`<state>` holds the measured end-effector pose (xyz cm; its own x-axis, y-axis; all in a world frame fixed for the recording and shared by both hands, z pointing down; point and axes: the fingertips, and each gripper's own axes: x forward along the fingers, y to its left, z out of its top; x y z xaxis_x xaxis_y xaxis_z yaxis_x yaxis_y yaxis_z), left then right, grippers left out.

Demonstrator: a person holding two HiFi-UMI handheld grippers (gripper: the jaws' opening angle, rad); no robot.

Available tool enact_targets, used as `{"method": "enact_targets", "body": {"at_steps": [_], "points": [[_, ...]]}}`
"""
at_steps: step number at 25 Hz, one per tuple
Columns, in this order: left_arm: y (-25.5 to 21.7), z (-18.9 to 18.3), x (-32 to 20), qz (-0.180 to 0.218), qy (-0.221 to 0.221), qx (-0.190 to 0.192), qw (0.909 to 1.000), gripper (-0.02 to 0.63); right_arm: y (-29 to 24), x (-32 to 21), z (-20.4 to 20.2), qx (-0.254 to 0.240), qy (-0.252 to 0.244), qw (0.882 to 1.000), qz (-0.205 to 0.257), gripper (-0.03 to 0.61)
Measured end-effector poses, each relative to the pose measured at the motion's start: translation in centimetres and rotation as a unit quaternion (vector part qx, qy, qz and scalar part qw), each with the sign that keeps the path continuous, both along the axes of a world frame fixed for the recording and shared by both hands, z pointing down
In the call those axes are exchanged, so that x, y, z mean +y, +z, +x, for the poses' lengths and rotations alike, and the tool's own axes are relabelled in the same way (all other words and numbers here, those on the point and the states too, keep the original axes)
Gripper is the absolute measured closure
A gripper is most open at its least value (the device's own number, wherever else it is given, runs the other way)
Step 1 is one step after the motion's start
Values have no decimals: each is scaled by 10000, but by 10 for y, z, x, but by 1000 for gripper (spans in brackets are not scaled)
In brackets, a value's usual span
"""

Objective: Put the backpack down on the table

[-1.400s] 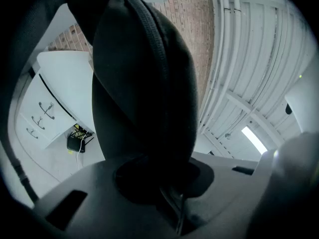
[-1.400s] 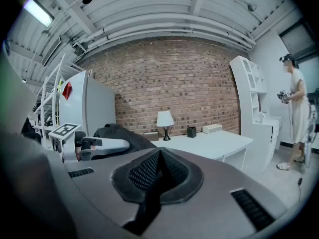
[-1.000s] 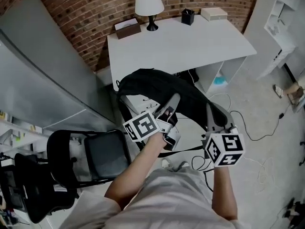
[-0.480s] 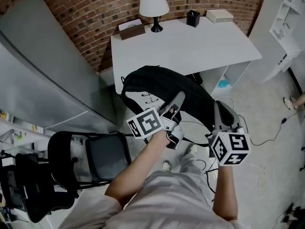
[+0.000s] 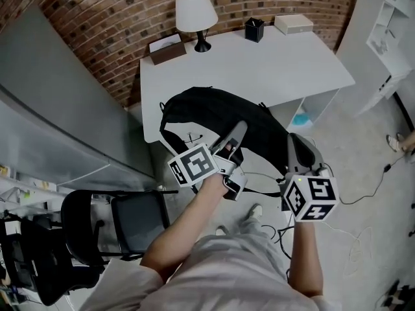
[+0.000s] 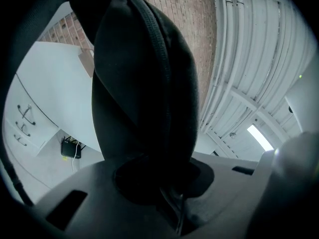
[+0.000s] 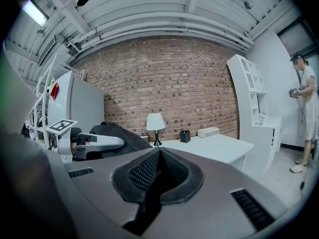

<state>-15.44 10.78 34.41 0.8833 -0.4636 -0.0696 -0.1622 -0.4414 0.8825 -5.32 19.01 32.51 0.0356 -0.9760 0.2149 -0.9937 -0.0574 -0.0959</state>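
Note:
The black backpack (image 5: 220,115) hangs in the air between both grippers, its far end over the front edge of the white table (image 5: 279,57). My left gripper (image 5: 235,138) is shut on a padded part of the backpack (image 6: 144,83), which fills the left gripper view above the jaws (image 6: 159,183). My right gripper (image 5: 299,149) is shut on a black mesh strap (image 7: 149,171) at the bag's near right end. In the right gripper view the left gripper (image 7: 99,143) and the backpack's bulk (image 7: 117,132) show at the left, in front of the table (image 7: 224,146).
At the table's back stand a white lamp (image 5: 196,11), a brown box (image 5: 167,49), a black pen holder (image 5: 254,28) and a white box (image 5: 293,23). A black chair (image 5: 130,219) is at my left, cables lie on the floor, and a person (image 7: 304,118) stands far right by white shelves.
Both grippers and the backpack have moved forward toward the table; the bag's far end now overlaps the table's front edge. The grips are unchanged.

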Motion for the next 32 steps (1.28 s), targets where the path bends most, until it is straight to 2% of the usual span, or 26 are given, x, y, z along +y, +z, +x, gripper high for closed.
{"method": "enact_targets", "body": {"at_steps": [19, 32], "points": [[6, 113, -41, -158, -267, -106, 9995, 549, 7, -45, 120, -122, -249, 9996, -67, 578], [-19, 153, -63, 68, -466, -67, 9989, 549, -12, -58, 171, -6, -236, 9996, 160, 578]]}}
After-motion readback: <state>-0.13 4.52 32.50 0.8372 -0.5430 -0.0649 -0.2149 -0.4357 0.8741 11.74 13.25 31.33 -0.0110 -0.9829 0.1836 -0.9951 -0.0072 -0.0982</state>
